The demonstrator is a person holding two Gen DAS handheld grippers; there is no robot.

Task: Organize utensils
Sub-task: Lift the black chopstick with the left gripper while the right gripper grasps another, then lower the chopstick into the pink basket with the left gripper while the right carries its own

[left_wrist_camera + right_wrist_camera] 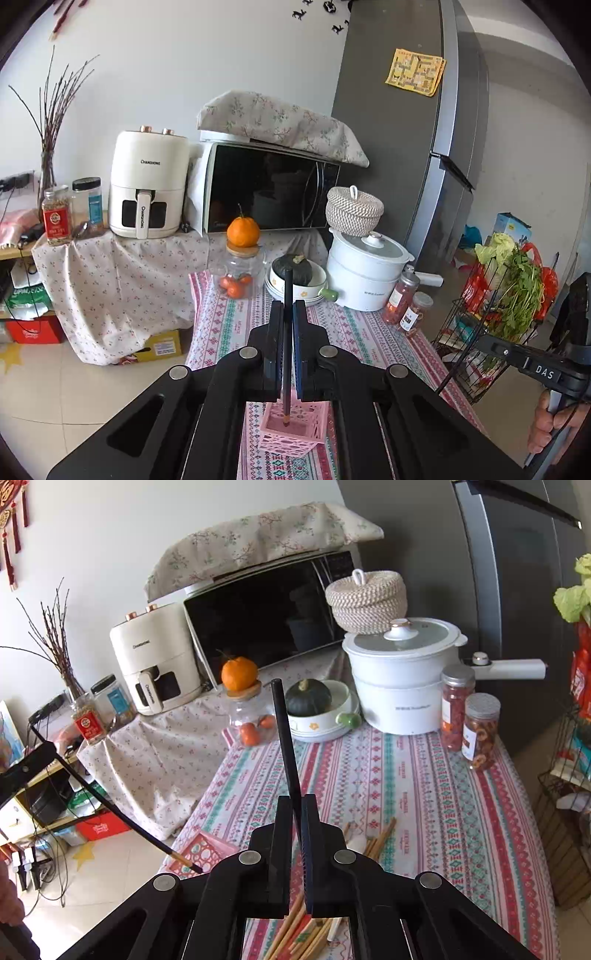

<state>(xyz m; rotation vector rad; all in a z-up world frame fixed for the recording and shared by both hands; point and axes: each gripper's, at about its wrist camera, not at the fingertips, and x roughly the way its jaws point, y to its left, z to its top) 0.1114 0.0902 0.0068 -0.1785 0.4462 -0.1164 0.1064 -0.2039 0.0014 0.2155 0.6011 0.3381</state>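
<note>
My left gripper is shut on a black chopstick that stands nearly upright. Its gold-banded lower tip hangs just over the open top of a pink perforated basket. My right gripper is shut on a second black chopstick, which points up and away above the patterned tablecloth. In the right wrist view the left gripper shows at the far left, its chopstick slanting down to the pink basket. Several wooden chopsticks and a white spoon lie on the cloth below my right gripper.
At the table's far end stand a white lidded pot, two spice jars, a bowl with a dark pumpkin and a glass jar topped by an orange. Behind are a microwave and air fryer. A wire rack of greens stands on the right.
</note>
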